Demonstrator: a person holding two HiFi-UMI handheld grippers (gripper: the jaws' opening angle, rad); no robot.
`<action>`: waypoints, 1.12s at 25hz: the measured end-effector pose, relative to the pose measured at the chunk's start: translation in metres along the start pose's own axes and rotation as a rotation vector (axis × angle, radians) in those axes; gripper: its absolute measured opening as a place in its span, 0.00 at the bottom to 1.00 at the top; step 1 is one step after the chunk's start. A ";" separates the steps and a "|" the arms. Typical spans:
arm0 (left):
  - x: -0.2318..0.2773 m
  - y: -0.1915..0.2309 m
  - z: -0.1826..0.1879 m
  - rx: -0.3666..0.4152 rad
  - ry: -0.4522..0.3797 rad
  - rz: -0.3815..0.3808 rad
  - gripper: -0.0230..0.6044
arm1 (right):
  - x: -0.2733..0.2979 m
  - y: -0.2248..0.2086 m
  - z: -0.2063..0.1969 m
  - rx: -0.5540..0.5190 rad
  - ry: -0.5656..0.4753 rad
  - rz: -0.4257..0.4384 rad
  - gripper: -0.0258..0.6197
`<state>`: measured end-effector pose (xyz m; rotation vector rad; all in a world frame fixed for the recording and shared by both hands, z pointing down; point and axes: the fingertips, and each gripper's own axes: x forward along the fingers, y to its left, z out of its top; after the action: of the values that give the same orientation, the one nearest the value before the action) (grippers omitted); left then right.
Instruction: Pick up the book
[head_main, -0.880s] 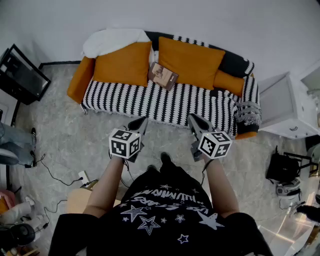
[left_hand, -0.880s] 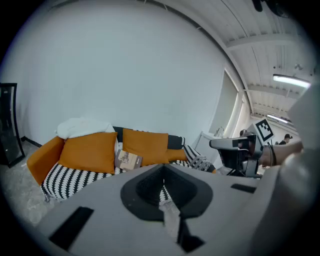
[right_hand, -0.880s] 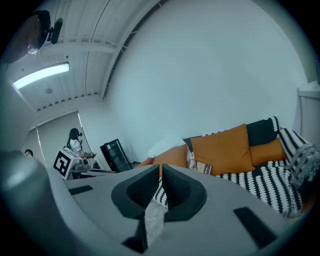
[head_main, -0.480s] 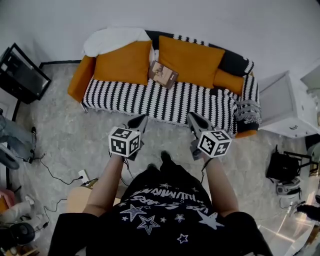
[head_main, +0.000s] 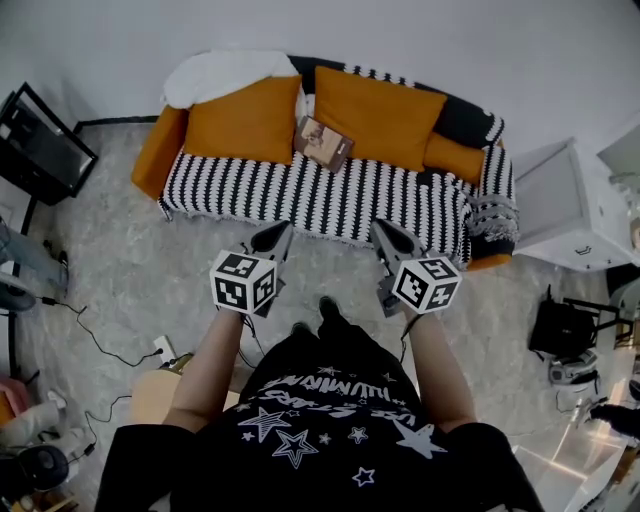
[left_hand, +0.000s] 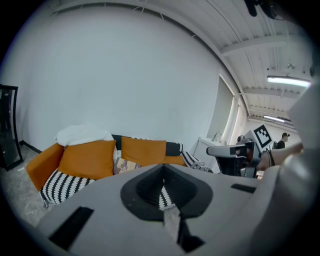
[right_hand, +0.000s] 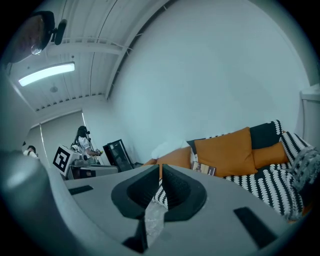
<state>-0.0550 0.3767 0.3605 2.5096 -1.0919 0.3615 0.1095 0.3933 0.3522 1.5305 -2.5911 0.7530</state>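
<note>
The book (head_main: 324, 142) is a thin one with a brownish cover. It leans against the orange cushions at the back of the striped sofa (head_main: 300, 200), and also shows small in the left gripper view (left_hand: 125, 166) and the right gripper view (right_hand: 202, 168). My left gripper (head_main: 275, 238) (left_hand: 163, 167) and right gripper (head_main: 385, 232) (right_hand: 160, 167) are held side by side over the floor, in front of the sofa and well short of the book. Both point towards the sofa with jaws shut and nothing between them.
Orange cushions (head_main: 245, 122) and a white blanket (head_main: 220, 72) lie on the sofa. A black screen (head_main: 40, 150) stands at the left and a white cabinet (head_main: 565, 210) at the right. Cables (head_main: 100, 345), a socket strip (head_main: 162, 352) and a black bag (head_main: 560, 330) are on the floor.
The view has shifted a little, so the sofa sits slightly higher. Both grippers stay shut and side by side. A person's legs at the left edge have moved.
</note>
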 end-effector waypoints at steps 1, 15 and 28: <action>-0.003 -0.002 0.004 0.009 -0.014 -0.004 0.05 | 0.001 0.003 0.000 -0.008 0.002 0.005 0.09; -0.042 0.017 0.007 0.016 -0.100 -0.010 0.05 | 0.003 0.034 -0.007 -0.023 -0.019 -0.019 0.10; -0.025 0.037 0.020 0.005 -0.124 0.007 0.05 | 0.028 0.003 -0.007 0.005 -0.007 -0.031 0.10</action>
<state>-0.0973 0.3608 0.3423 2.5629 -1.1472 0.2126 0.0910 0.3748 0.3642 1.5740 -2.5653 0.7536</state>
